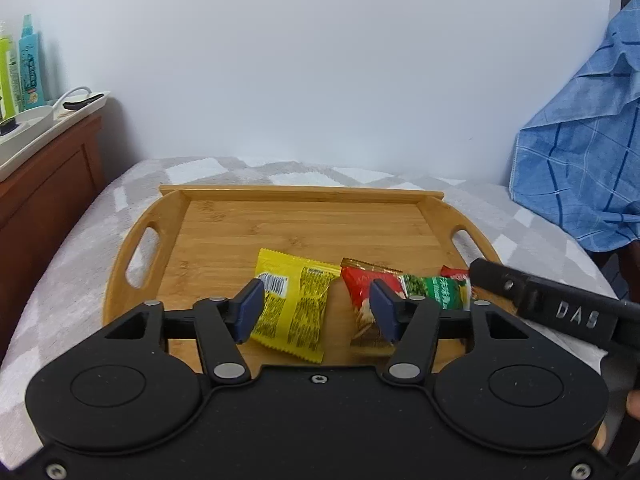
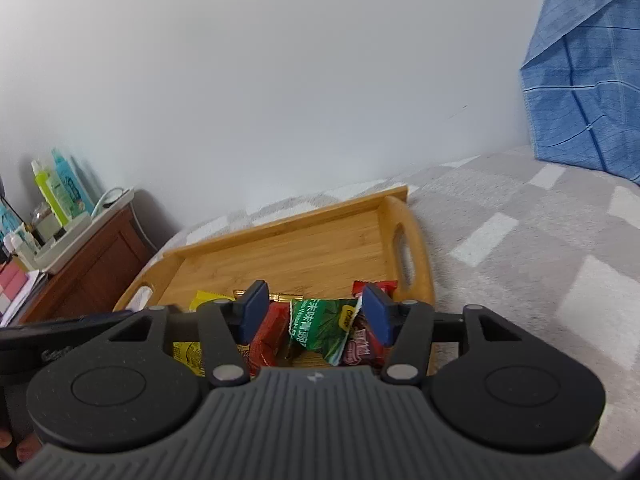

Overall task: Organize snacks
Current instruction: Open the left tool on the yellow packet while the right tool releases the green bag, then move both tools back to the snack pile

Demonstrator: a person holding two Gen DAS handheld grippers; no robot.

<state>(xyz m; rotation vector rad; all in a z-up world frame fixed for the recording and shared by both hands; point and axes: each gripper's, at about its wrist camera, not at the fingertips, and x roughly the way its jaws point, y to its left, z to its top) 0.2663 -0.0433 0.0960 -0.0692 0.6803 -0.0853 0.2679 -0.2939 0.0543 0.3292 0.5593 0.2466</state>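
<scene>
A wooden tray (image 1: pixel 304 224) with side handles lies on a grey checked bedcover. On its near half lie a yellow snack packet (image 1: pixel 294 304), a red packet (image 1: pixel 366 300), a green packet (image 1: pixel 434 292) and a small red bar (image 1: pixel 454 273). My left gripper (image 1: pixel 318 312) is open, above the yellow and red packets. My right gripper (image 2: pixel 314 314) is open over the green packet (image 2: pixel 324 326), with the red packet (image 2: pixel 268 336) and a dark red wafer bar (image 2: pixel 366 342) beside it. The tray (image 2: pixel 304 248) rises behind. The right gripper's body (image 1: pixel 552 308) shows at the right of the left wrist view.
A brown wooden cabinet (image 1: pixel 44 196) stands left of the bed, with a white tray (image 1: pixel 44 120) and bottles (image 1: pixel 30 68) on top. A blue checked cloth (image 1: pixel 580 152) hangs at the right. A white wall is behind. The bedcover (image 2: pixel 520 248) spreads to the right of the tray.
</scene>
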